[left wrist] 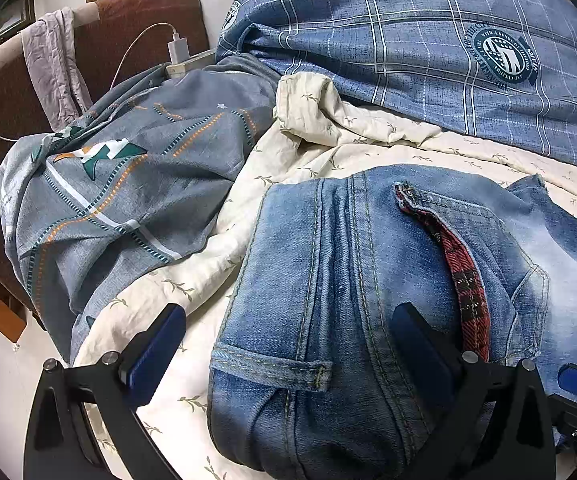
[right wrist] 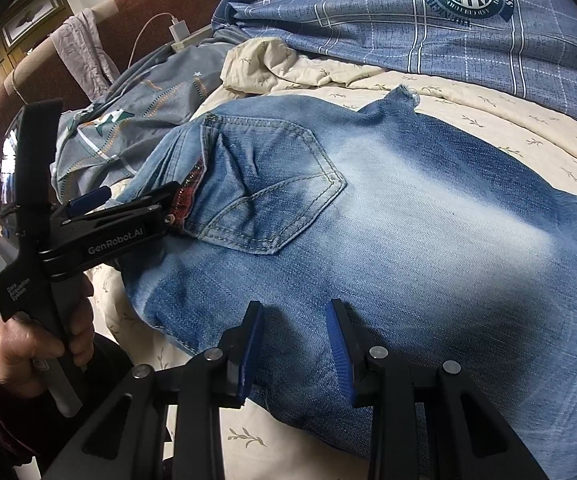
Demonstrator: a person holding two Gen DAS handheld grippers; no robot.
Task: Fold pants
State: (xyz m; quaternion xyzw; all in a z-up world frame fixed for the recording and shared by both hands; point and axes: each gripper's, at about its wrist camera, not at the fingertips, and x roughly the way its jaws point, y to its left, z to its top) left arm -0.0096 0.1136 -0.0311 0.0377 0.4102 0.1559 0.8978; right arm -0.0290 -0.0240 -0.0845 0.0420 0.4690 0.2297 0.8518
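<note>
My left gripper (left wrist: 284, 340) spread wide over the folded jeans (left wrist: 328, 280) waistband, gripping nothing, my right gripper (right wrist: 294, 344) part-open above the denim, nothing held

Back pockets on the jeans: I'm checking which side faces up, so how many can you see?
1. A back pocket lies on the upper left of the folded jeans, beside the red plaid trim. A second may be folded underneath, hidden.

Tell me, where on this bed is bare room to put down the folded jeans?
Free: cream sheet between jeans and blue checked quilt. Crowded: the grey patterned cover and charger beside the waistband.
</note>
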